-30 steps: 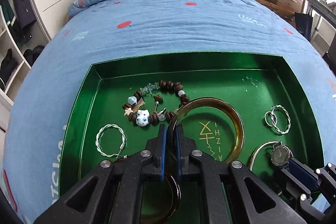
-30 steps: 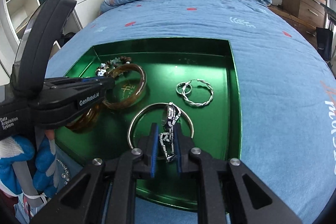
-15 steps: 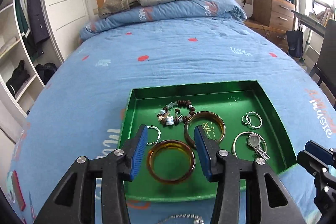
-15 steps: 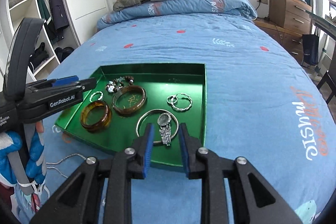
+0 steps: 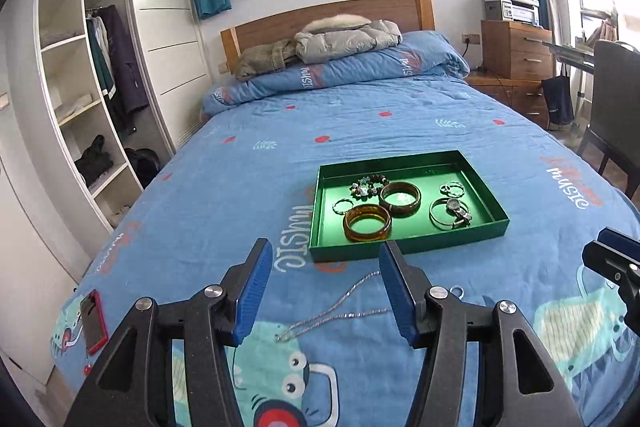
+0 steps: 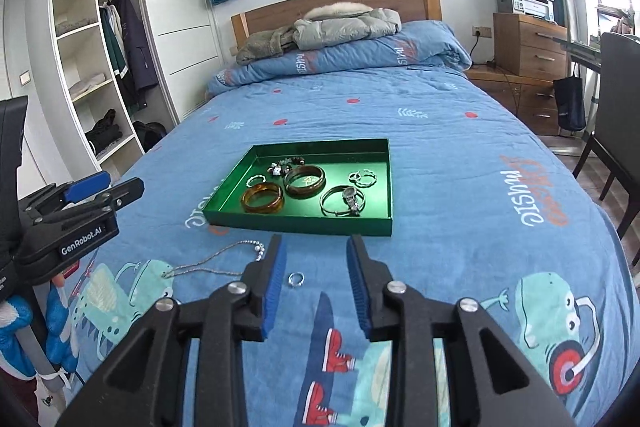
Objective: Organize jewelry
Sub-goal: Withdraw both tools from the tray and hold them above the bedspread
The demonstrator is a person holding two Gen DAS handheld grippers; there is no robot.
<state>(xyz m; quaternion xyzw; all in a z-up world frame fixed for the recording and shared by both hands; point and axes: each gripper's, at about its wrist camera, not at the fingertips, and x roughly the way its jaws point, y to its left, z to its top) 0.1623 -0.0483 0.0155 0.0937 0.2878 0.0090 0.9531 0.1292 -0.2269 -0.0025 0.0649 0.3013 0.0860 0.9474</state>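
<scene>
Left wrist view alone showed a red phone (image 5: 94, 321) at the bed's (image 5: 400, 131) near-left edge; right wrist view alone showed a blue-gloved hand (image 6: 24, 339) beneath the left claw (image 6: 86, 193). Both claws hovered spread wide and empty above the bedspread, short of the green tray (image 5: 404, 249) holding bangles (image 5: 367, 222) and a watch (image 5: 458, 211). A silver chain (image 5: 340, 307) and a small ring (image 6: 296, 279) lay on the bed before the tray, the ring near the right claw (image 6: 316, 283).

One green tray (image 5: 408, 241) holds two amber bangles (image 5: 367, 223), one beaded bracelet (image 5: 369, 184), one watch (image 5: 458, 211); one chain necklace (image 5: 332, 311) and one small ring (image 5: 456, 291) on the bed.
</scene>
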